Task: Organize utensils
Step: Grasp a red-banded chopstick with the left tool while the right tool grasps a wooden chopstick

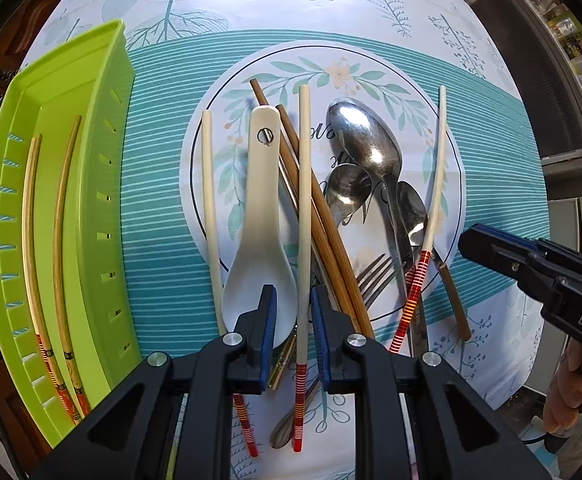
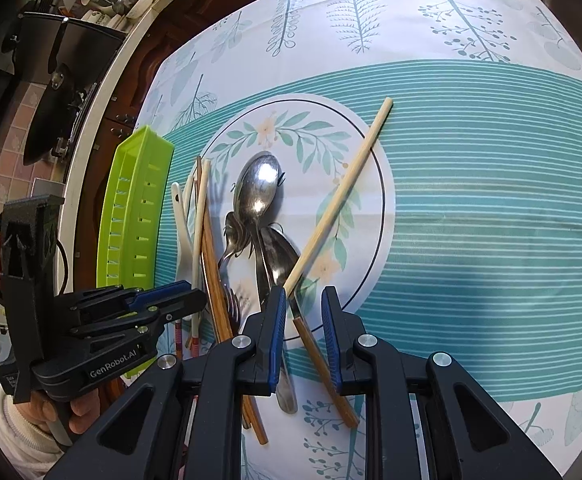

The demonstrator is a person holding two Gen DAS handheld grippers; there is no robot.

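Surface [image 1: 371, 12]: leaf-print cloth, slick-looking, so thin pieces may skate if nudged.

Green slotted tray [image 1: 103, 92], left edge of left view: rigid plastic and light. It already holds two chopsticks [image 1: 57, 240].

Utensil pile sits centre on the printed circle.

Large steel spoon [image 1: 365, 140]: heaviest item, hard and slippery. Take it at the handle, not the bowl.

White ceramic spoon [image 1: 261, 216]: brittle, glazed, chip risk. Grip the handle squarely.

Brown wooden chopsticks [image 1: 323, 216] lie crossed under the pale ones, so they go later.

Cream chopstick with red-banded end [image 1: 304, 216]: light, stiff, rolls easily. Left tongs [image 1: 294, 320] straddle it low centre, pads close either side, no squeeze visible yet. Best hold is near the banded end, pads square across.

Right tongs [image 2: 303, 324], lower centre of right view: narrow gap over a wood-handled piece [image 2: 315, 356] and another cream chopstick [image 2: 339, 200], pressing on neither, as far as I can see.
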